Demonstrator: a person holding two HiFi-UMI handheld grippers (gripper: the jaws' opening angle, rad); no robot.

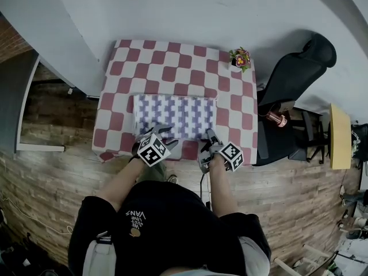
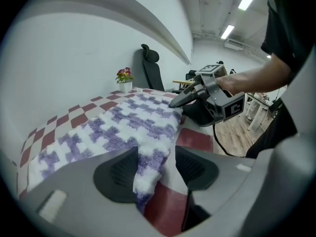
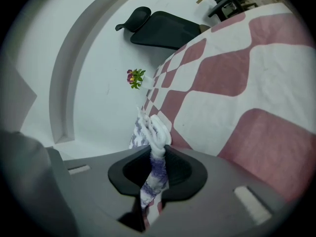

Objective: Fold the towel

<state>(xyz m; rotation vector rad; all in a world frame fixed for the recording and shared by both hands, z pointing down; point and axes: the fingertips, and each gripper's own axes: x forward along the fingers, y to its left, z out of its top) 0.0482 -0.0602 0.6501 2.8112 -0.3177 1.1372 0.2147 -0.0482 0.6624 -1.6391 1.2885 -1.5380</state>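
Fingers (image 3: 185, 169) of right gripper (image 3: 157, 158) clenched on towel (image 1: 175, 114): near right corner bunched and pinched between the pads, a fluffy tuft sticking out past them. Left gripper (image 2: 155, 168) not gripping. Near left corner sits between its fingers (image 2: 116, 174) and leans on one pad, with a clear gap to the other, so released.

Towel lies flat on the checked worktop (image 1: 172, 62), nearer the person's edge. Long axis runs left to right, from one gripper to the other. Both grippers are at its near long edge, one per corner, pointing away from the person across the short axis. Far edge lies straight ahead of both, about equally far from each.

Judgement: step is securing both near corners. Left must clamp first. Fold then likely carries the near edge up and forward onto the far edge. Risk: moving now lifts only the right corner and skews the towel.
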